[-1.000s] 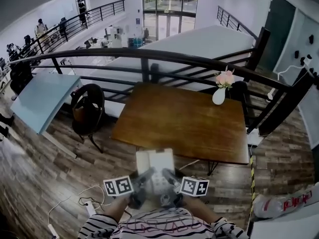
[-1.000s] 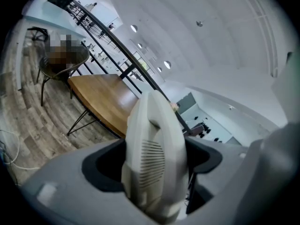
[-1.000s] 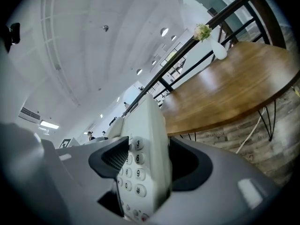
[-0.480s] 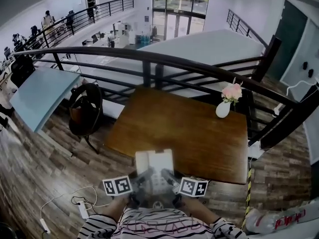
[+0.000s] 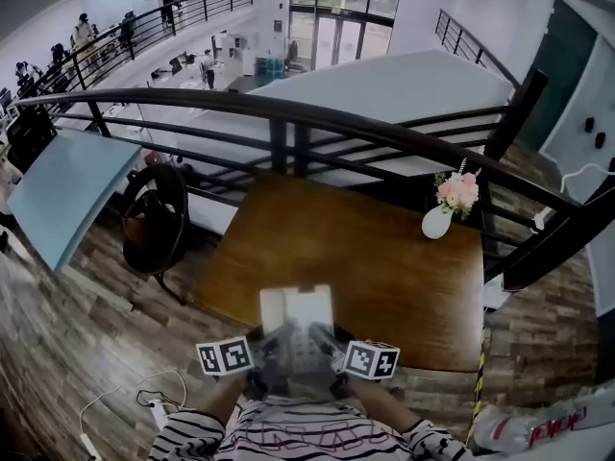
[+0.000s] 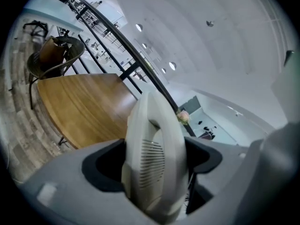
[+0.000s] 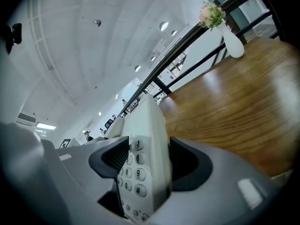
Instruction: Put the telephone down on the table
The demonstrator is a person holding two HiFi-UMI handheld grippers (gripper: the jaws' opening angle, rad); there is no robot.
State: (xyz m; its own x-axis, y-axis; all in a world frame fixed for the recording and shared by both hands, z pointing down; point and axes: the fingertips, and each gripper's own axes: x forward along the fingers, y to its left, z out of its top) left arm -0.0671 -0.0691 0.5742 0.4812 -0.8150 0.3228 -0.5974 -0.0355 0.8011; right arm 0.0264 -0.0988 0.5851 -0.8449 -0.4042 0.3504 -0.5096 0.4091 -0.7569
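Standing near the far right corner of the wooden tabletop (image 5: pixel 384 257) in the head view, a white vase (image 5: pixel 436 223) holds a small bunch of pink flowers (image 5: pixel 458 191). Off the tabletop's left edge, on the floor, a dark round chair (image 5: pixel 178 200) has something brown lying in its seat. Close to the person, the pale telephone (image 5: pixel 298 313) is carried between the two tools, the left gripper (image 5: pixel 273 346) on its left side and the right gripper (image 5: pixel 327 346) on its right. It shows over the tabletop's near edge and is not set down on it.

The left gripper view has the left gripper (image 6: pixel 153 165) closed wide on the telephone (image 6: pixel 154 144). The handset's slotted end fills the space between the two dark pads and juts up past them. Beyond it lie the tabletop (image 6: pixel 79 107) and the chair (image 6: pixel 51 55), with the flowers (image 6: pixel 183 117) just visible past the telephone's top.

The right gripper view has the right gripper (image 7: pixel 143 161) spread wide but clamped on the telephone (image 7: pixel 150 125). One pad sits against the keypad face with its number buttons, the other against the opposite side. The tabletop (image 7: pixel 234 107) runs ahead below, and the vase (image 7: pixel 233 43) with its flowers (image 7: pixel 211 14) stands near its far edge, well apart from the telephone.
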